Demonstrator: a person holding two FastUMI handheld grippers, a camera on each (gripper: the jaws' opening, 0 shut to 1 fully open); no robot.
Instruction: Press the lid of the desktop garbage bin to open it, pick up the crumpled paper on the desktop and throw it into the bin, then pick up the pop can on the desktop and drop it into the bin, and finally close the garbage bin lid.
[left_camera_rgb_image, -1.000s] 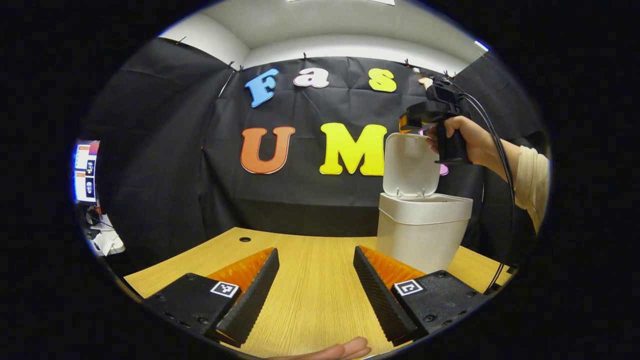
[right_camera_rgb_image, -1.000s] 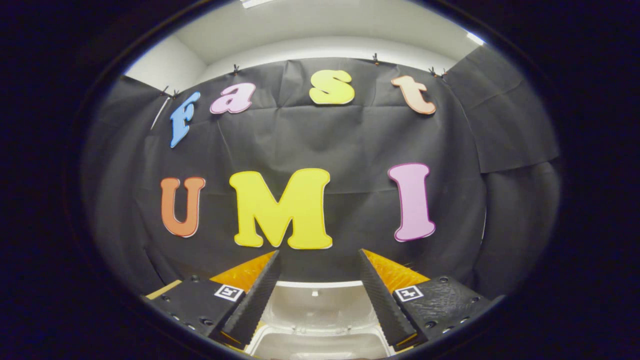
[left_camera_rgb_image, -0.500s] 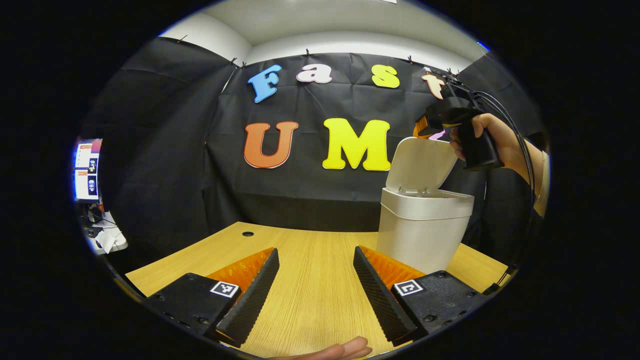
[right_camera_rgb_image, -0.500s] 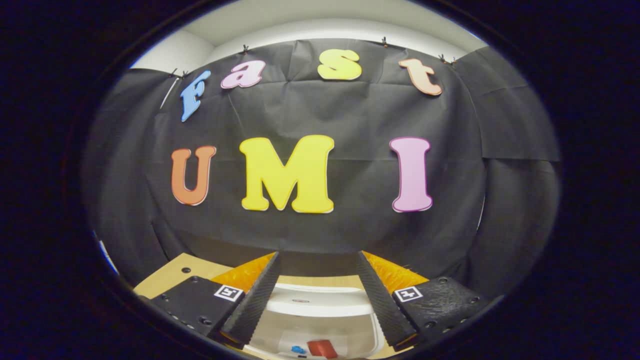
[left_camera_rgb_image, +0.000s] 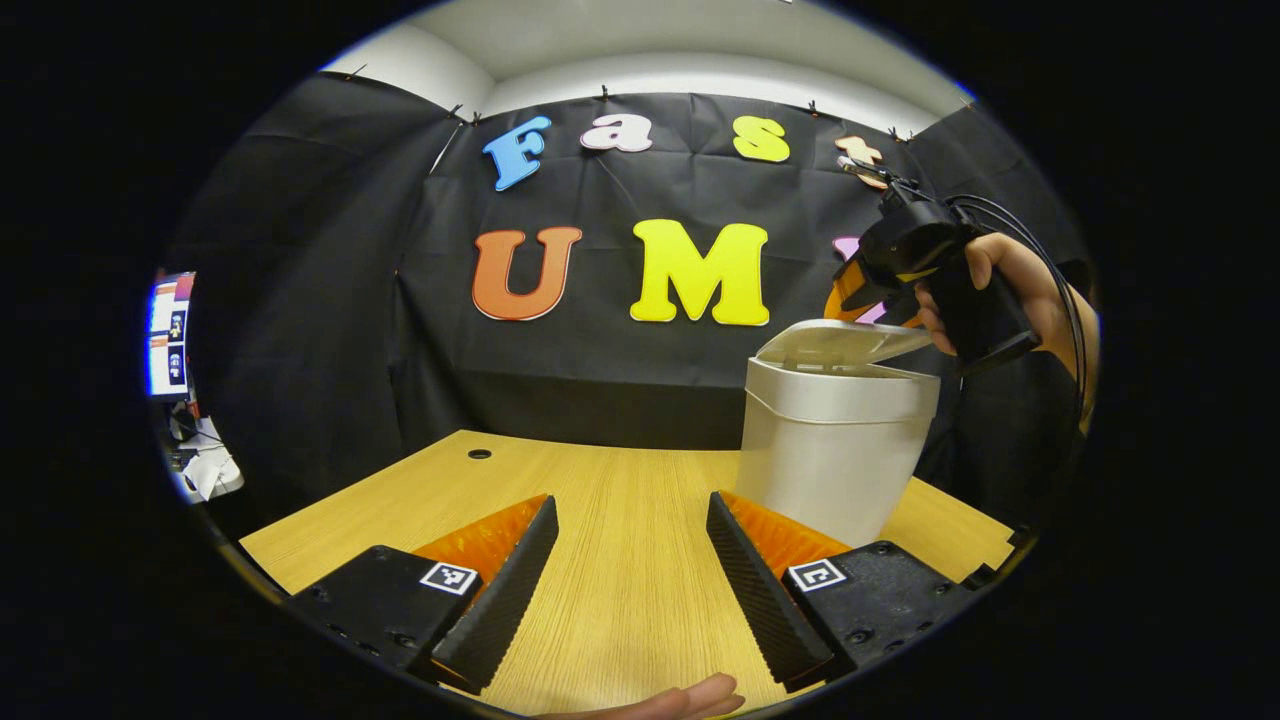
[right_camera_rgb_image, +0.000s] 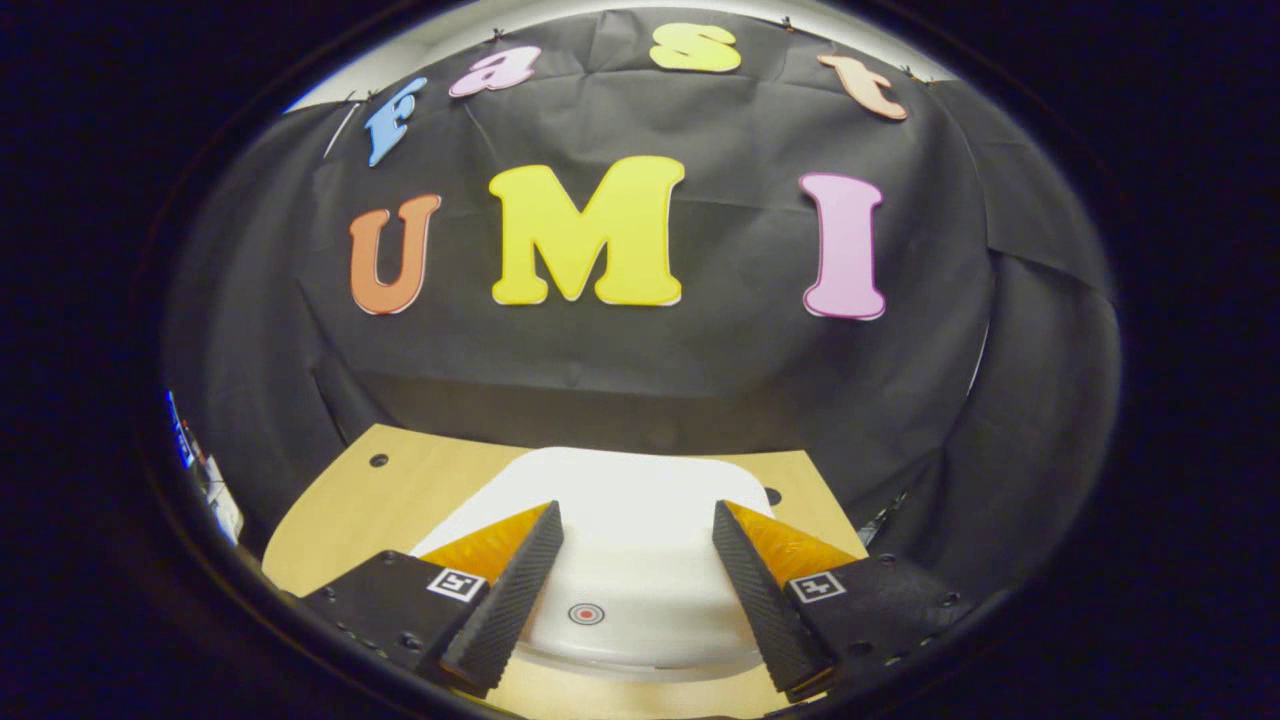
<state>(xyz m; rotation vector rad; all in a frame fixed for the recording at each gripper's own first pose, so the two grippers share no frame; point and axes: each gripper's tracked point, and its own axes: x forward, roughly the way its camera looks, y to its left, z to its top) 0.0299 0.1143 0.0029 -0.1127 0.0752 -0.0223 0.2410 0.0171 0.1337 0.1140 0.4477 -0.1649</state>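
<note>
Bin lid almost down, last step under way

White plastic desktop bin stands at the far right of the pale wooden table. Its flat white lid is tilted nearly shut, a slim gap showing. Right tool hangs just above the lid, fingers spread and empty, probably to press it closed. Left tool waits low over the near table, open, holding nothing.

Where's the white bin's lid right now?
In the left gripper view, the lid sits almost shut atop the bin at the table's right side, under the right hand-held gripper.
</note>
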